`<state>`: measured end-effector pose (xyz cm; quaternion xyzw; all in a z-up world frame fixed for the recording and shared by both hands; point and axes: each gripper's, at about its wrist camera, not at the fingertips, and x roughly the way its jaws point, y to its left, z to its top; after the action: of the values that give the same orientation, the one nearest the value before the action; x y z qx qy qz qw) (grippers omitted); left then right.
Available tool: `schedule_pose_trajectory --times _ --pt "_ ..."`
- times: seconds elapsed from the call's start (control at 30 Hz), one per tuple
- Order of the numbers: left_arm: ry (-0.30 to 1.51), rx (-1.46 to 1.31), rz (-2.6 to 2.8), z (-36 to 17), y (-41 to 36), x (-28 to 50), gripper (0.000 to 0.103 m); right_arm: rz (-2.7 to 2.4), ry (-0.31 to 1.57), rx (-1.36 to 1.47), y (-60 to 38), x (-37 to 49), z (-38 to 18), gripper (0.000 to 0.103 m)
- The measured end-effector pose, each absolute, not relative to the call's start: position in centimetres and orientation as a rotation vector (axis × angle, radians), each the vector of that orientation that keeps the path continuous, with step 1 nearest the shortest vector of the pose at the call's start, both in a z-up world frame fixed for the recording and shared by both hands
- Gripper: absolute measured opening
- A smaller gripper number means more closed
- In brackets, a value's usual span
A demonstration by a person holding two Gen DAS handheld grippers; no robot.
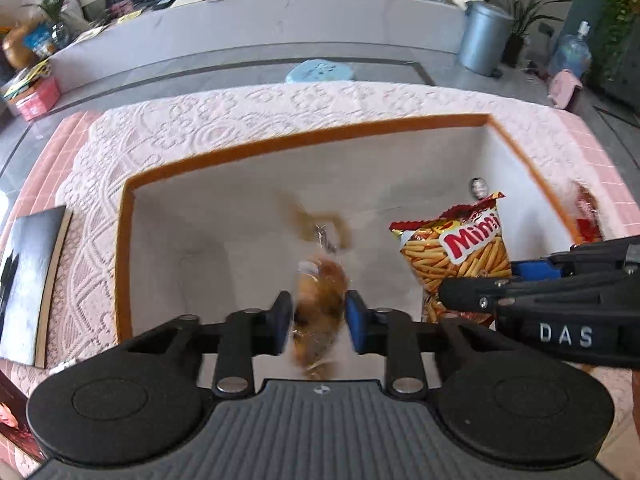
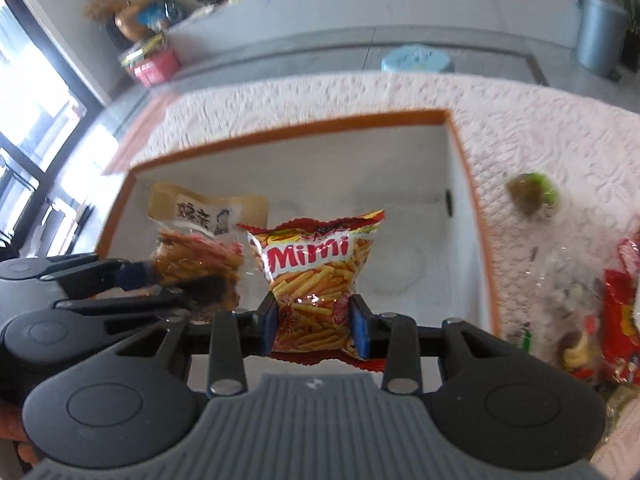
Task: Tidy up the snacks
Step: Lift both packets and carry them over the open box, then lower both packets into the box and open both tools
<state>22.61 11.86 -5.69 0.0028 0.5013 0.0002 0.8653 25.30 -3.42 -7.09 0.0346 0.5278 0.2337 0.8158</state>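
Plainly the packing step is under way: both hands hang over the white storage box [image 1: 248, 200] with the orange rim, which sits on the lace-covered pink table [image 1: 224, 112], and each carries a snack above its bare floor.

The right gripper [image 2: 314, 322] is clamped on the lower half of the red and yellow Mimi stick-snack bag [image 2: 316, 280], held upright over the middle of the box. In the left wrist view that same bag [image 1: 460, 256] hangs near the box's right wall, with the right gripper's black arm crossing in front, marked "DAS" in white letters.

The left gripper [image 1: 318, 320] has its blue pads pinched on a clear packet of brown fried snacks [image 1: 320, 300], blurred here. From the right wrist view that packet [image 2: 200, 248] hangs just beside the Mimi bag, and its tan header card bears two bold Chinese characters and a small portrait; I cannot make out the smaller print.

As I judge it, neither snack is down yet. The next move calls for lowering each to the floor, side by side and apart enough not to overlap, then letting the jaws part and lifting clear.

More waits on the cloth to the right of the box: a red packet [image 2: 624, 312], crinkled clear wrappers [image 2: 568, 280] and a small green and brown pack [image 2: 532, 194], their print unreadable.
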Motion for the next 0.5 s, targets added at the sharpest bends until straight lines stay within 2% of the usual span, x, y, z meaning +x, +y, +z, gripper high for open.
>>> schedule_pose_trajectory --times 0.17,0.2,0.37,0.5 --pt "1.001 0.040 0.029 -5.8 12.7 22.0 0.026 0.518 1.175 0.047 -1.2 27.1 -8.9 0.035" --pt "1.004 0.047 0.035 -6.0 12.6 22.1 0.022 0.521 1.187 0.044 -0.7 27.4 -9.2 0.035" --pt "0.981 0.073 0.080 -6.5 12.9 22.1 0.023 0.519 1.243 0.048 0.6 28.3 -10.8 0.035" --pt "0.896 0.026 0.074 -5.2 13.3 21.2 0.034 0.509 1.270 0.039 1.1 28.5 -11.5 0.035"
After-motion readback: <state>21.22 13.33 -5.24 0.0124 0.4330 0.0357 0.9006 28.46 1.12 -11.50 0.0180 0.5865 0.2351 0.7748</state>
